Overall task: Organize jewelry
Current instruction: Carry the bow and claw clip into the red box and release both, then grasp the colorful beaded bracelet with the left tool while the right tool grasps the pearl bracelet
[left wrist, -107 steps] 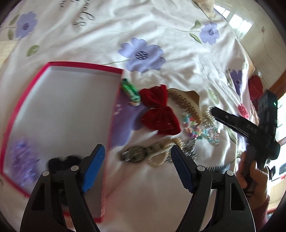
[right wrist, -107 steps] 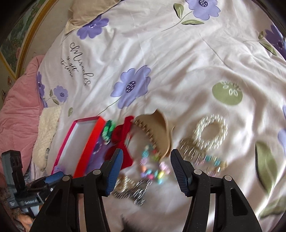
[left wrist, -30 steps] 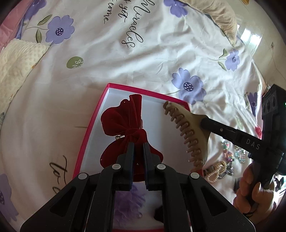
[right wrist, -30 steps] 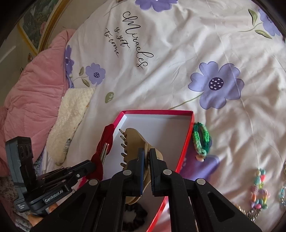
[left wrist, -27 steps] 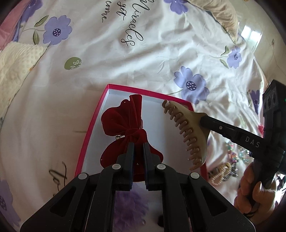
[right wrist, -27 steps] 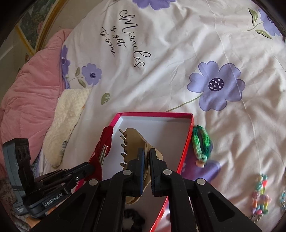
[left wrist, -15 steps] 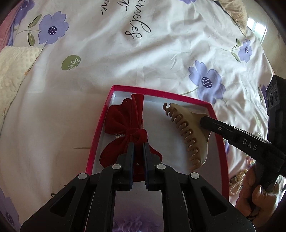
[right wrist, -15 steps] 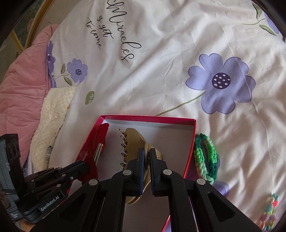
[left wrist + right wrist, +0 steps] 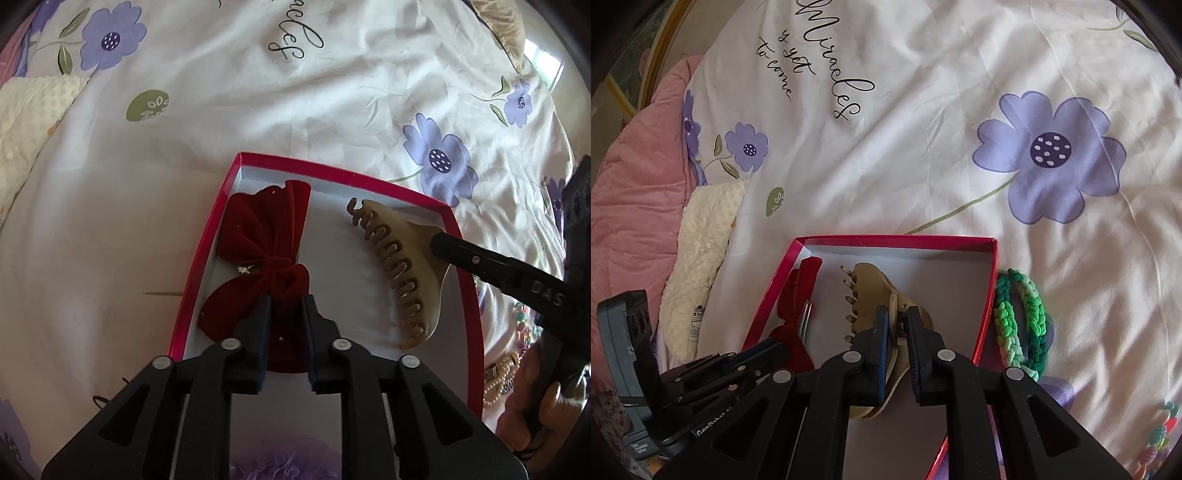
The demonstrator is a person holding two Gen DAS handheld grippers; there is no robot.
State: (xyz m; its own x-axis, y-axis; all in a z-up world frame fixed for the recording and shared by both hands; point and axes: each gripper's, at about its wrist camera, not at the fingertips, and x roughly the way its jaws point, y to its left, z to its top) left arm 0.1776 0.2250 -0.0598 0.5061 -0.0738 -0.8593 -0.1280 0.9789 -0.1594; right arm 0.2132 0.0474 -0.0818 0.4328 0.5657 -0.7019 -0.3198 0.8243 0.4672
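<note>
A red-rimmed box [image 9: 466, 280] with a white floor lies on the flowered bedspread. My left gripper [image 9: 286, 301] has its jaws a little apart around the lower half of a dark red velvet bow [image 9: 264, 242], which lies in the box's left side. My right gripper [image 9: 897, 312] has its jaws slightly apart around the hinge of a beige claw hair clip [image 9: 875, 291], which rests on the box floor [image 9: 945, 280]. The clip also shows in the left wrist view [image 9: 402, 266] in the box's right side.
A green braided band [image 9: 1021, 323] lies just outside the box's right wall. Pearl and bead pieces [image 9: 504, 373] lie on the bedspread to the right. A purple fluffy item [image 9: 280, 461] sits in the box's near end. A cream knit cloth [image 9: 701, 236] and pink quilt [image 9: 635, 206] lie left.
Both grippers lowered the bow and the clip into the box. Both pairs of jaws have parted slightly from fully shut.
</note>
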